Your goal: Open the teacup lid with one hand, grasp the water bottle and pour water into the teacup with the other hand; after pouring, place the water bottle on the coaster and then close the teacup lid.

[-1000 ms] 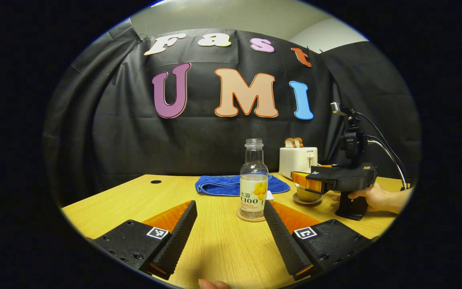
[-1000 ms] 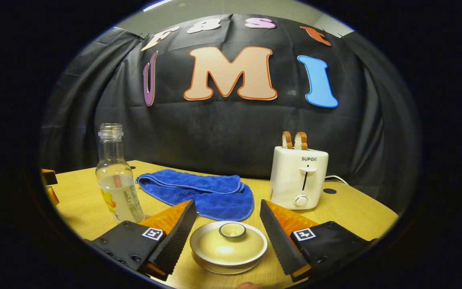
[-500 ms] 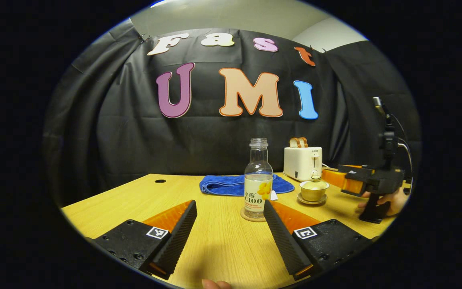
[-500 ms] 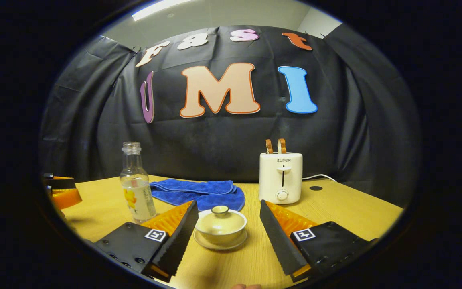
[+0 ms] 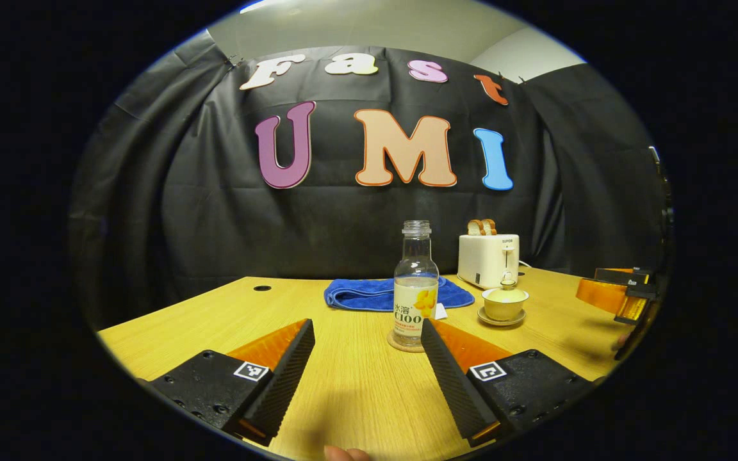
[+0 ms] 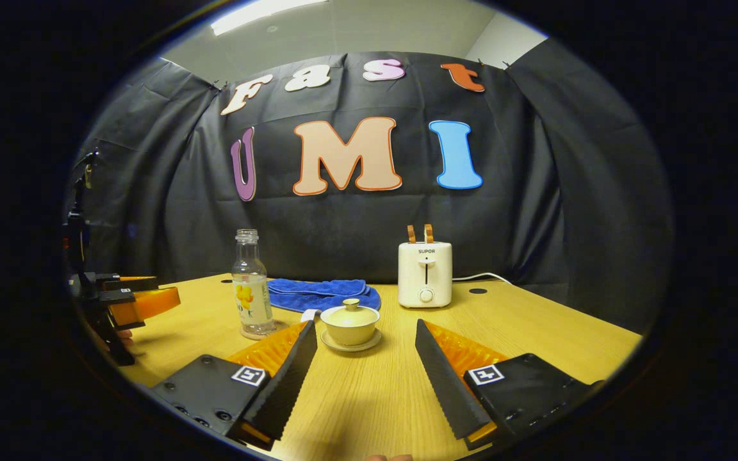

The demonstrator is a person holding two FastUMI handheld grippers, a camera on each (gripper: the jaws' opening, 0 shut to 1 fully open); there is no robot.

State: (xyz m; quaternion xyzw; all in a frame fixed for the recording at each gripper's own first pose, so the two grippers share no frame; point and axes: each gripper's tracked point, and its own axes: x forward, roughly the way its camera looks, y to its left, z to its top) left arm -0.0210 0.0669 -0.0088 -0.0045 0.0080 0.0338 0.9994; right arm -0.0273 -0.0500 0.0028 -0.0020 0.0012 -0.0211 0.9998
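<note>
A clear water bottle [image 5: 415, 288] with a yellow label and no cap stands upright on a round coaster [image 5: 401, 346], just past my open left gripper [image 5: 366, 331]. To its right sits the beige teacup [image 5: 504, 306] on a saucer, its lid [image 5: 505, 294] on top. In the right gripper view the lidded teacup [image 6: 350, 322] lies a short way ahead of my open right gripper [image 6: 364, 333], nothing between the fingers. The bottle [image 6: 252, 288] stands left of the cup. Each gripper shows at the edge of the other's view: right gripper [image 5: 614, 296], left gripper [image 6: 143, 301].
A folded blue towel [image 5: 369, 294] lies behind the bottle. A white toaster [image 6: 425, 275] with two bread slices stands at the back, its cord trailing right. The wooden table [image 5: 215, 320] has a cable hole [image 5: 262, 288] at back left and another [image 6: 476, 291] near the toaster.
My right gripper has drawn back and away from the teacup, open throughout; the lid stays on the cup. The left gripper has eased back slightly from the bottle.
</note>
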